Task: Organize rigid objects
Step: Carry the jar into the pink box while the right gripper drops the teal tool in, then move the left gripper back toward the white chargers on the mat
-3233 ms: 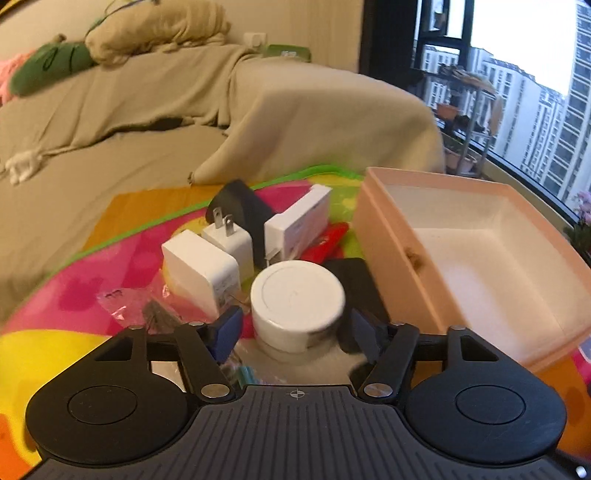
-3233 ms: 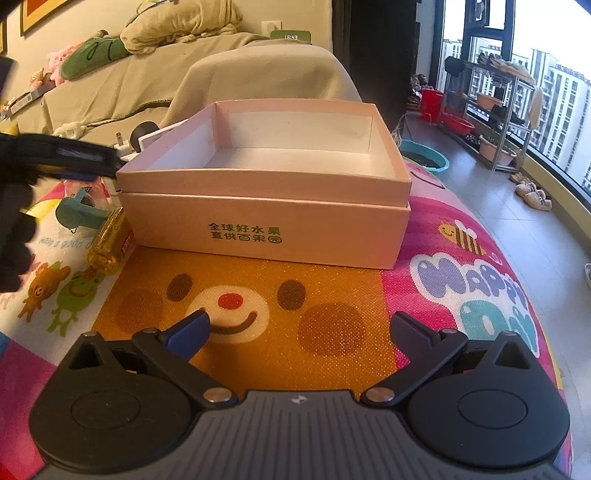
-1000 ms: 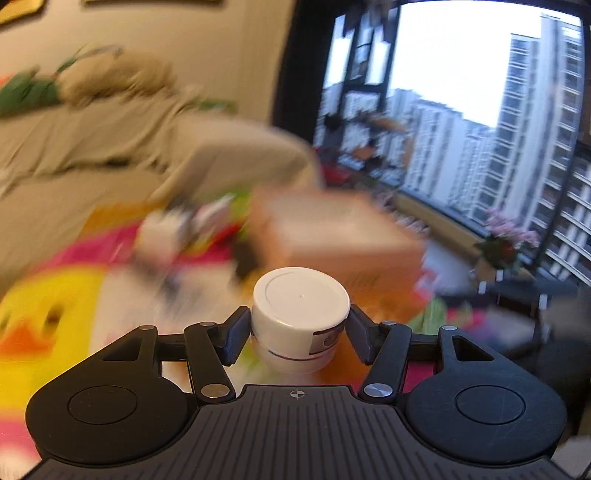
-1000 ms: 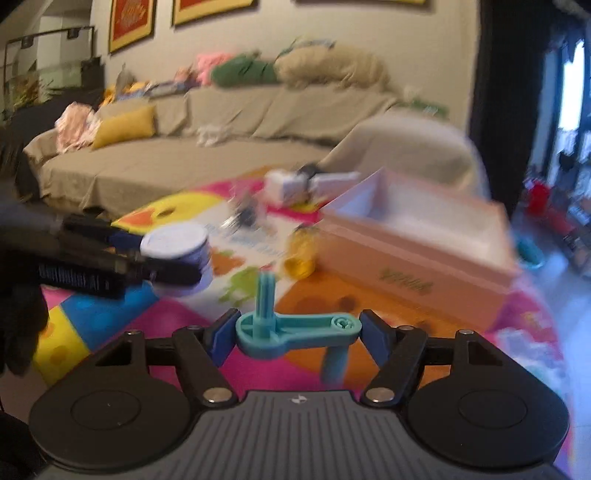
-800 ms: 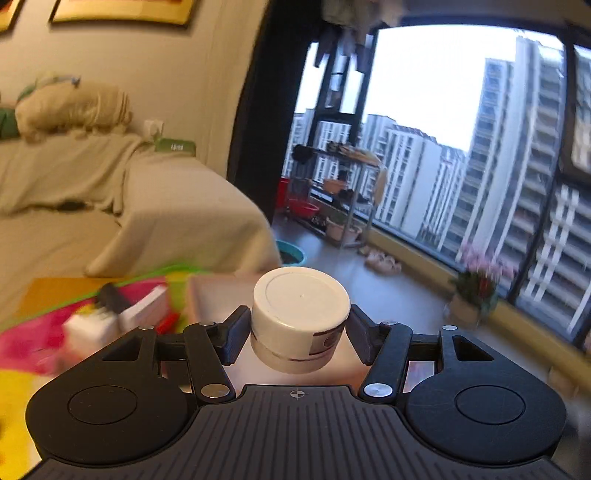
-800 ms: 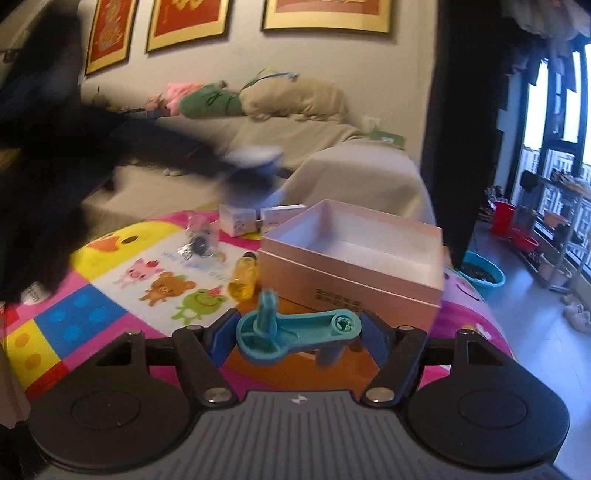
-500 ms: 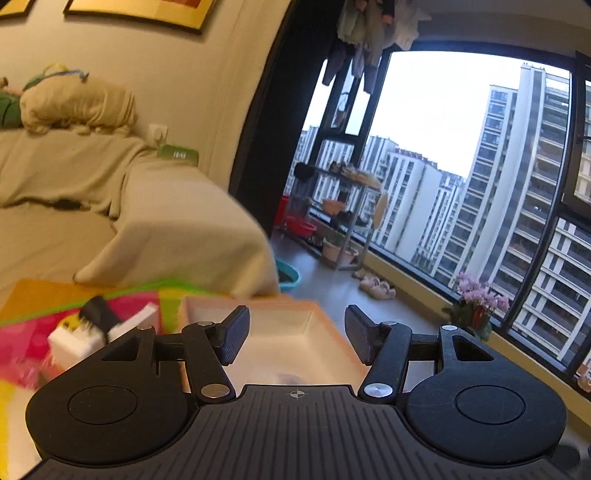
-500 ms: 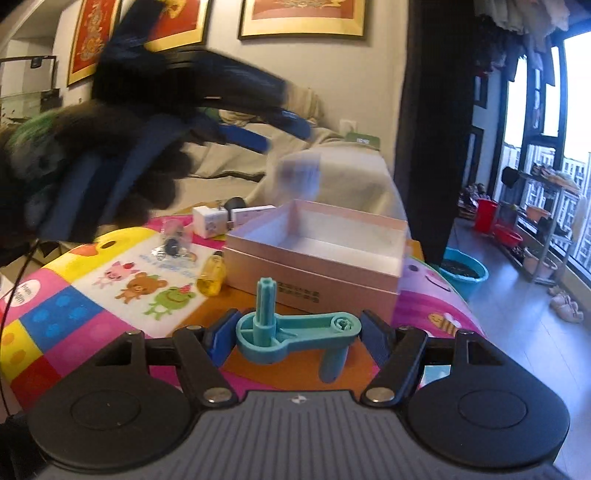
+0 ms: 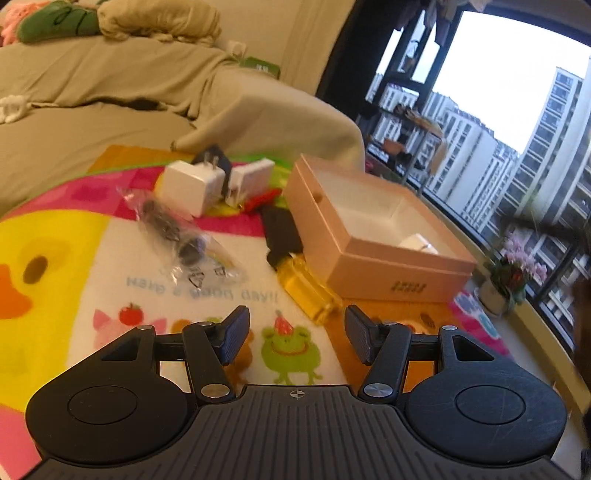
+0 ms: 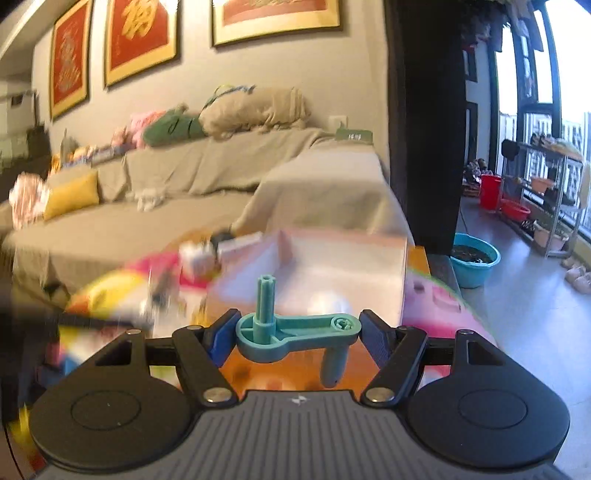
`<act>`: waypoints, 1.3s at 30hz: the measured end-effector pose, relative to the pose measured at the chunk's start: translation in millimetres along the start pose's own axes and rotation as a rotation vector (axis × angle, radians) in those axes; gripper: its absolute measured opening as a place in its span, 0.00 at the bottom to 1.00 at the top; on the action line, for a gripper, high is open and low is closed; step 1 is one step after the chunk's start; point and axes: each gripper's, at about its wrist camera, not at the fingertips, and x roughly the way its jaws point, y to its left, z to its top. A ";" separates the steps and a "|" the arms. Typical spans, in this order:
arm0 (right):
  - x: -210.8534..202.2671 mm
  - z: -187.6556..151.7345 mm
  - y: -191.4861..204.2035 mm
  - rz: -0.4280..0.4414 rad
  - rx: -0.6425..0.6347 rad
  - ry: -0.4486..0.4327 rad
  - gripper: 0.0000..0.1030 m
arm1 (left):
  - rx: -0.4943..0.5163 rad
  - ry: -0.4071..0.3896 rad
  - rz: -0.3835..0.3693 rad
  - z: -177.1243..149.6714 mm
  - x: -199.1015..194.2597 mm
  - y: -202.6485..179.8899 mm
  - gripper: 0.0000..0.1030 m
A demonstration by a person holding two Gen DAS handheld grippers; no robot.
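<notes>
Home living room, covered sofa (image 10: 207, 177) (cushions piled), framed wall art (image 10: 140, 37)

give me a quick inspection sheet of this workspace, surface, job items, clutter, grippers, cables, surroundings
surface: colourful cartoon play mat
job's things: open pink box with a white object inside; teal plastic crank; yellow bottle beside the box; white chargers
clutter: clear bag of dark parts
grippers: left gripper open, holding nothing; right gripper shut on the crank
cables: nothing seen
surroundings: covered sofa, framed pictures, window, potted flowers
</notes>
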 end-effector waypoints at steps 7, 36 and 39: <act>69.2 62.5 -10.5 -0.068 0.013 0.068 0.80 | 0.054 -0.004 -0.055 -11.4 8.1 -17.8 0.60; 40.5 -52.6 55.1 -0.095 -0.206 -0.031 0.78 | -0.008 -0.208 0.222 86.8 41.7 33.5 0.59; 42.5 -66.1 66.1 -0.056 -0.206 -0.040 0.78 | -0.146 -0.218 0.233 106.0 61.2 69.8 0.59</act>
